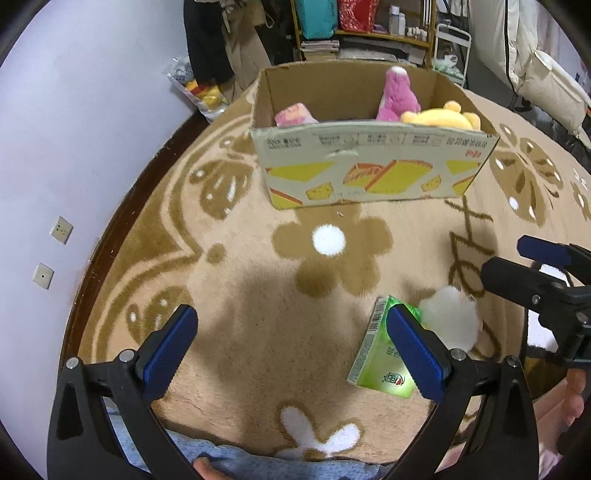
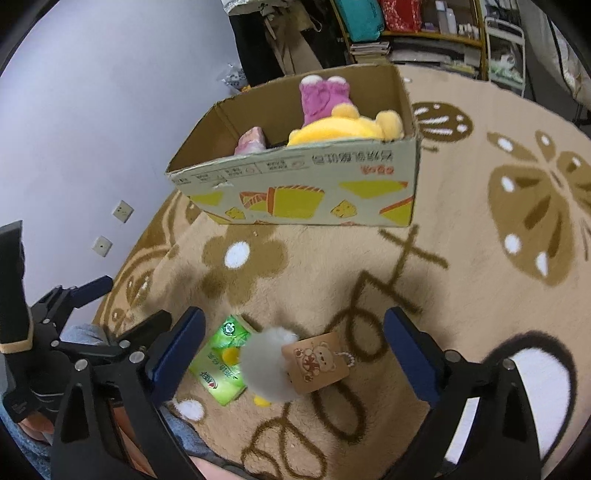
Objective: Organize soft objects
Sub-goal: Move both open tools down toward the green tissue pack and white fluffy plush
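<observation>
A beige plush carpet with brown flower and butterfly patterns [image 1: 258, 295] covered the floor, and on it stood an open cardboard box printed with yellow cake pictures [image 1: 369, 173], its top flaps folded away. Inside the box were 3 soft things: a pink and purple plush toy [image 1: 397, 94] standing upright toward the back, a yellow plush toy [image 1: 439, 116] lying against the near right corner, and a small pink packet [image 1: 293, 115] at the near left. Nearer the cameras, well apart from the box, a green rectangular tissue pack [image 1: 373, 354] lay flat on the carpet. Touching its right side was a small white fluffy plush toy [image 2: 269, 369] with a brown cardboard tag showing a cartoon bear [image 2: 317, 362] attached and a bit of yellow showing beneath it. The left gripper [image 1: 291, 354] hovered low over the carpet with its 2 blue-padded fingers spread wide and empty; its right finger overlapped the tissue pack in the left wrist view, though contact could not be judged. The right gripper [image 2: 295, 358] also hung with its blue-padded fingers spread wide, the white plush toy sitting on the carpet between them and touched by neither. A lilac wall with 2 white wall sockets [image 1: 53, 251] rose at the left, and cluttered wooden shelves [image 1: 369, 26] stood behind the box.
</observation>
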